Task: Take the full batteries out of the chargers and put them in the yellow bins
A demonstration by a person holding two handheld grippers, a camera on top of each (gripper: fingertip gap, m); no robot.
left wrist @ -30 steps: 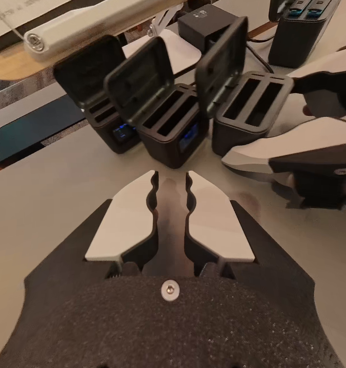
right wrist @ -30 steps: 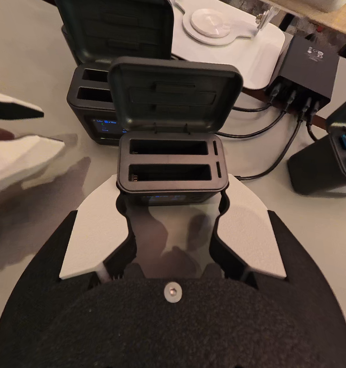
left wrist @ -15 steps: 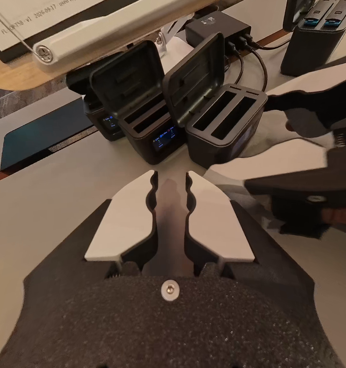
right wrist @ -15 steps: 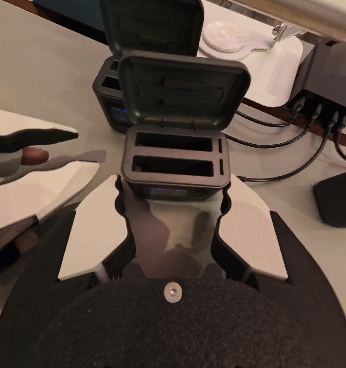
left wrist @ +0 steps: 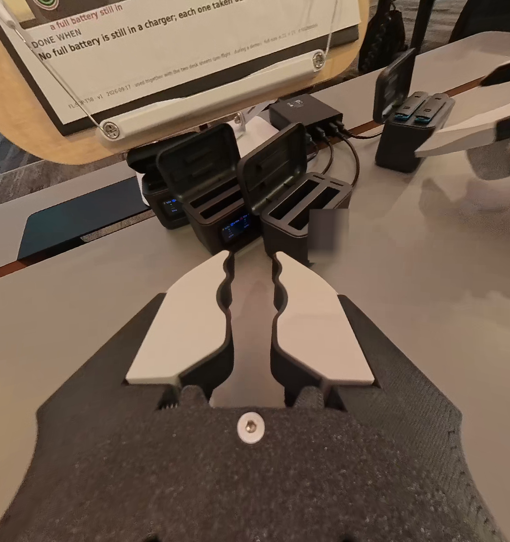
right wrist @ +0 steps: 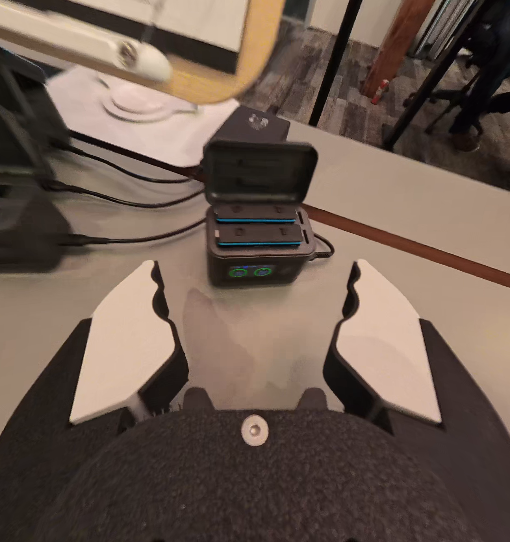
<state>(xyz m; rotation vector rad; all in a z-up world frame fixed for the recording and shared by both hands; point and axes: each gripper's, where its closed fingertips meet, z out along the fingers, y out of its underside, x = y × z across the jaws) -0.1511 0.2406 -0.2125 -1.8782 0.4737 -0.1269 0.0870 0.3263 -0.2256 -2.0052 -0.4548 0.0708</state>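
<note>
Right tool swung away, chargers blurred

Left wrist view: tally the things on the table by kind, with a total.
Chargers, lids open: 4
Batteries, both in the far right charger: 2
Power hub: 1
Cables plugged into the hub: at least 3
Total: 10

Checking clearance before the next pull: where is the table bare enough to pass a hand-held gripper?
Bare table lies right of the loaded charger, up to the brown table seam, and in front of it between the right hand-held gripper fingers. Crowded: the three empty chargers stand packed together, with cables crossing behind.
</note>
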